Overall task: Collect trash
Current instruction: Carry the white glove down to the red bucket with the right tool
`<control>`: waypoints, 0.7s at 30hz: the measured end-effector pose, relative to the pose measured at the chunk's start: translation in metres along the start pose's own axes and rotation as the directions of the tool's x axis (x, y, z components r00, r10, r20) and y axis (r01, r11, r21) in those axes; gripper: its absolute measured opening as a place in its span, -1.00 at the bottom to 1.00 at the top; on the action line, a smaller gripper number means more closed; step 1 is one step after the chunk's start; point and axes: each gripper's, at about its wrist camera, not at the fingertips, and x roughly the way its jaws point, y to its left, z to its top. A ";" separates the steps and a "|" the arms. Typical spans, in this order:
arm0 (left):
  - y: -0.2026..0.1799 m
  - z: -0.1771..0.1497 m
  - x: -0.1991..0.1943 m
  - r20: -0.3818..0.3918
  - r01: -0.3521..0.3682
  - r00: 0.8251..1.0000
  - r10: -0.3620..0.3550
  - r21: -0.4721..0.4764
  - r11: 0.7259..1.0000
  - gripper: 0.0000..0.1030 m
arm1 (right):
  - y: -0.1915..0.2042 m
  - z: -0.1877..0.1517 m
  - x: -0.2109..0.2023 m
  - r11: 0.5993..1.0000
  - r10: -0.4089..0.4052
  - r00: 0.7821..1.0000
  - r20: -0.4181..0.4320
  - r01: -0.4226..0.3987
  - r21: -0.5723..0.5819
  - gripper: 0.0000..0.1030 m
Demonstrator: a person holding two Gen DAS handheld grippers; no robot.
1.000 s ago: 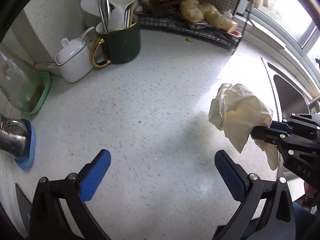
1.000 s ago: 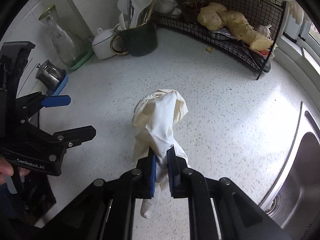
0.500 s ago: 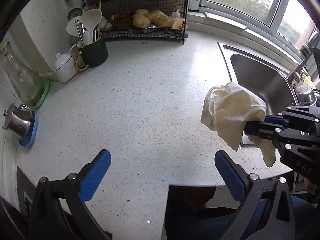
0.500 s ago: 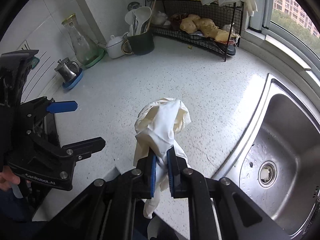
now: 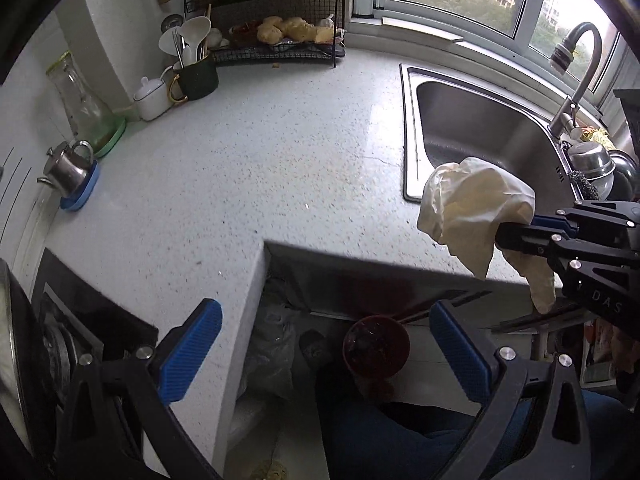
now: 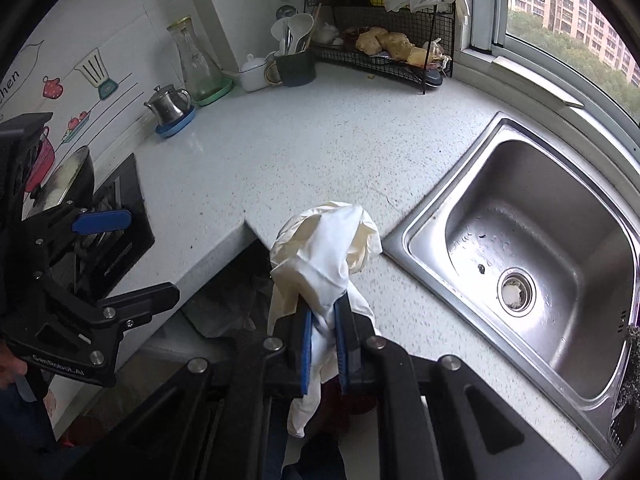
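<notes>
A crumpled cream rubber glove (image 6: 324, 256) hangs pinched between the blue pads of my right gripper (image 6: 323, 346), which is shut on it. In the left wrist view the same glove (image 5: 472, 210) is at the right, held by the right gripper (image 5: 520, 230) over the counter's front edge. My left gripper (image 5: 320, 344) is open with nothing between its blue pads; it also shows at the left of the right wrist view (image 6: 120, 256). Below the counter edge a red bin (image 5: 376, 346) and a grey plastic bag (image 5: 268, 352) stand on the floor.
The speckled white counter (image 5: 248, 168) bends around an inner corner. A steel sink (image 6: 532, 256) with a tap (image 5: 576, 64) lies to the right, a black hob (image 6: 116, 232) to the left. Kettle (image 6: 170, 106), glass carafe, green utensil mug (image 6: 296, 66) and wire rack (image 6: 396, 52) line the back wall.
Both grippers have pulled back from the counter's far corner to its front edge, a little higher. The floor, red bin and sink have come into view. The glove stays pinched.
</notes>
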 end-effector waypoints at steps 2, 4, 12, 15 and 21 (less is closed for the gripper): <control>-0.007 -0.012 -0.007 -0.002 0.009 1.000 -0.009 -0.007 1.000 1.00 | 0.000 -0.009 -0.005 1.000 0.003 1.000 -0.014 -0.003 -0.002 -0.82; -0.014 -0.022 -0.012 -0.005 0.013 1.000 -0.013 -0.003 1.000 1.00 | 0.002 -0.018 -0.009 1.000 0.003 1.000 -0.022 -0.003 -0.011 -0.82; -0.020 -0.057 0.009 -0.104 0.037 0.994 -0.037 0.000 0.999 1.00 | 0.016 -0.050 0.011 1.000 0.011 0.994 -0.112 -0.011 -0.005 -0.82; -0.020 -0.074 0.024 -0.157 0.054 0.986 -0.056 -0.012 0.998 1.00 | 0.021 -0.061 0.030 1.000 0.027 0.986 -0.167 -0.026 0.007 -0.82; -0.017 -0.110 0.066 -0.273 0.065 0.960 -0.071 -0.030 0.997 1.00 | 0.035 -0.087 0.075 0.999 0.047 0.962 -0.271 -0.045 0.013 -0.82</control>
